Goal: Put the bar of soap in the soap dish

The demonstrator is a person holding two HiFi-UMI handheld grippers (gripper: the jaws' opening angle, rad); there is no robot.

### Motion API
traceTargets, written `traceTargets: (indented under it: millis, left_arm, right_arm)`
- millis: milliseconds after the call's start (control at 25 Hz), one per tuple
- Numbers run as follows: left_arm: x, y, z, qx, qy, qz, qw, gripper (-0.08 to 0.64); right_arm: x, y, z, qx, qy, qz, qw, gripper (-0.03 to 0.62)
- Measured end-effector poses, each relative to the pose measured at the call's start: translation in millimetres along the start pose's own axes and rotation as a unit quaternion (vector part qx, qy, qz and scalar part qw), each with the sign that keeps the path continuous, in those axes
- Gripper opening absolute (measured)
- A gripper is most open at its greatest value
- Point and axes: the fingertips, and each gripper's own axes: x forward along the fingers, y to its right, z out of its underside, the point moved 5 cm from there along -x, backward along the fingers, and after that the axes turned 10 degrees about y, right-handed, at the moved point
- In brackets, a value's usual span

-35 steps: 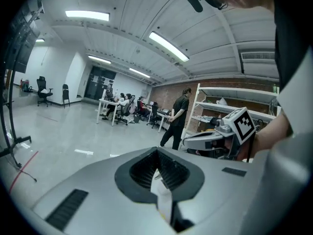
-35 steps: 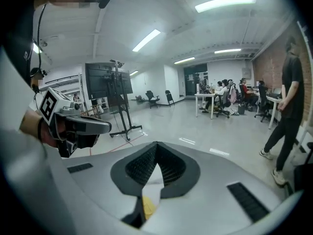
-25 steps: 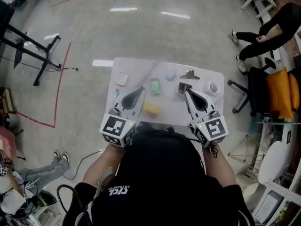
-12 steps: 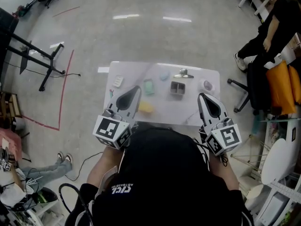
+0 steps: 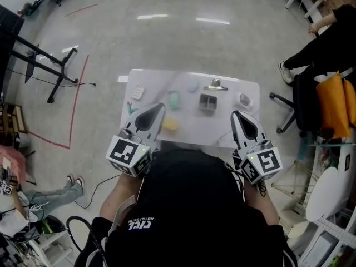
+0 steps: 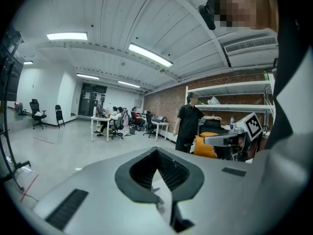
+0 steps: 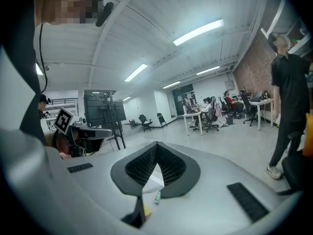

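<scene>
Table (image 5: 222,132), white, carries a scatter of small things. Both tools hang over its near edge, empty: the left gripper (image 5: 161,107) and right gripper (image 5: 236,114) each have their jaws pressed together at the tips. A green piece (image 5: 174,99) farther back may be the dish, though it is too small to be sure. A yellow block (image 5: 170,124), just right of the left gripper, is likely the soap. It is probably light, stiff and slick, best pinched across its short width at mid-length, gently, so it won't squirt out.
</scene>
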Motion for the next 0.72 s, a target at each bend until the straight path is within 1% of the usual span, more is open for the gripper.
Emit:
traceTargets:
  millis: [160, 240, 400, 560, 720]
  left_arm:
    - [1, 9, -8, 0.016, 0.003, 0.005, 0.9998, 0.009]
    - [-1, 13, -11, 0.018, 0.003, 0.004, 0.9998, 0.009]
    - [-11, 17, -5, -0.008, -0.005, -0.012, 0.9999, 0.009]
    - [-17, 22, -5, -0.017, -0.017, -0.025, 0.9994, 0.01]
    - [-23, 25, -4, -0.032, -0.024, -0.038, 0.9985, 0.011]
  right_arm:
    - [3, 2, 1, 0.011, 0.0, -0.011, 1.0, 0.017]
    - [3, 2, 2, 0.019, 0.001, -0.019, 1.0, 0.017]
    - [-1, 1, 8, 0.039, -0.005, -0.033, 0.999, 0.017]
    - [-4, 2, 18, 0.057, -0.014, -0.044, 0.997, 0.017]
    - [-4, 6, 26, 0.069, -0.019, -0.046, 0.996, 0.017]
